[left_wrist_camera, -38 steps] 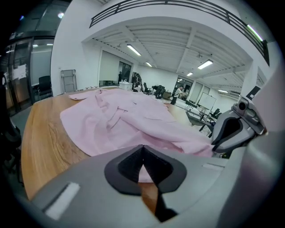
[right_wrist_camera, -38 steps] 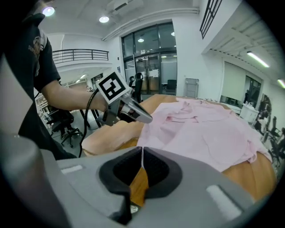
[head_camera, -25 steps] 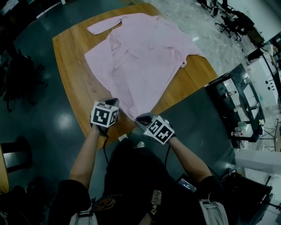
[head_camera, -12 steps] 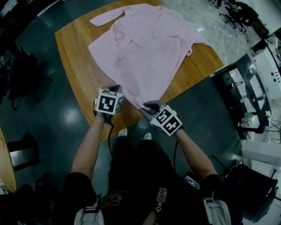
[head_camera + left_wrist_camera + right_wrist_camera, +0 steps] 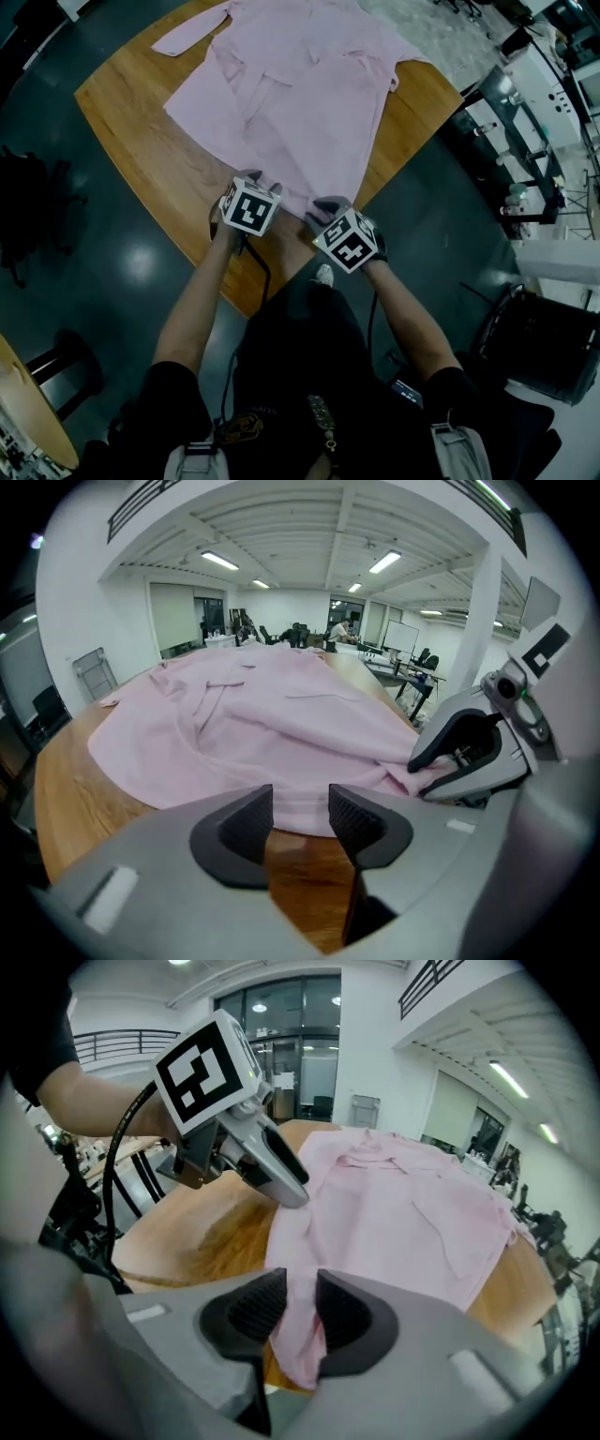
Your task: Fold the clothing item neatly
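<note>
A wooden table is standing on a dark glossy floor that is catching a spot of light. Strip lights are glowing along the white ceiling beside a white column. Black shelving is standing off the table's right edge, and a tall glass wall is rising beyond its far edge.

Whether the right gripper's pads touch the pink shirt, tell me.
Touching. The right gripper view shows the pink shirt bunched between the pads of the right gripper, lying against them; its jaws have just been opening.
</note>
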### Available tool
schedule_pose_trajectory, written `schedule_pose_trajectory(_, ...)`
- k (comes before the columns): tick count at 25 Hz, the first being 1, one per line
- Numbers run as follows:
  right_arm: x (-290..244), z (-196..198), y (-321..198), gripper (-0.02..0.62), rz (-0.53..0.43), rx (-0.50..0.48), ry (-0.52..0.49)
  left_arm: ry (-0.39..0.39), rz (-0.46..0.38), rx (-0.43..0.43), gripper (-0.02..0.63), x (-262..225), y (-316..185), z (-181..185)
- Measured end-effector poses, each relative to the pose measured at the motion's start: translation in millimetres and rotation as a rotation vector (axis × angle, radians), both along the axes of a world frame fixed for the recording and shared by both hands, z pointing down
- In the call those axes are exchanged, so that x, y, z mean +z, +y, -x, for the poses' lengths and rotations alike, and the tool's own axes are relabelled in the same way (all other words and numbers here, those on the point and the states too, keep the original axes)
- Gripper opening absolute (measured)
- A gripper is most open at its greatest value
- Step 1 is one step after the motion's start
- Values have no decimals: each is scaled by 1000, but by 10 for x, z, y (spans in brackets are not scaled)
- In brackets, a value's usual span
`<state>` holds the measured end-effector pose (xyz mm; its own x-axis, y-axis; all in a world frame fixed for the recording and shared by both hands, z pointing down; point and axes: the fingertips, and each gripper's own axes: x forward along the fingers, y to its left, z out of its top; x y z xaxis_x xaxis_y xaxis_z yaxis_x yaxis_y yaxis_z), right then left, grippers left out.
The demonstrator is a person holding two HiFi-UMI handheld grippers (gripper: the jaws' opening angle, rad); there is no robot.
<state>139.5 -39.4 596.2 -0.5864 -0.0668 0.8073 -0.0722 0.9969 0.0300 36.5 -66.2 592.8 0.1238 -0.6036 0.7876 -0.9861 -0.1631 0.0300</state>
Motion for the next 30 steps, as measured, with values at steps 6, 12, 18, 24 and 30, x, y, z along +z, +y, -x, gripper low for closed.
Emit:
schedule_pose_trajectory(6,-177,-143,-23,25,-23,157,-36,25,11,47,21,78,141,20)
schedule_pose_trajectory(12,-379,-269,133,23,-26,199,-112,56,-38,51,20,-152,388,-17)
schedule_pose_trajectory(18,-334,-400,406,23,-4,182,-160,11,-8,38,21,-179,744,-16)
schedule_pose_trajectory(24,-140,-438,628,24,38,156,-161,-52,61,-2,21,-41,1092,-51)
schedule_pose_trajectory(30,-151,-472,744,37,66,141,-176,-13,58,-50,53,-179,1201,-115)
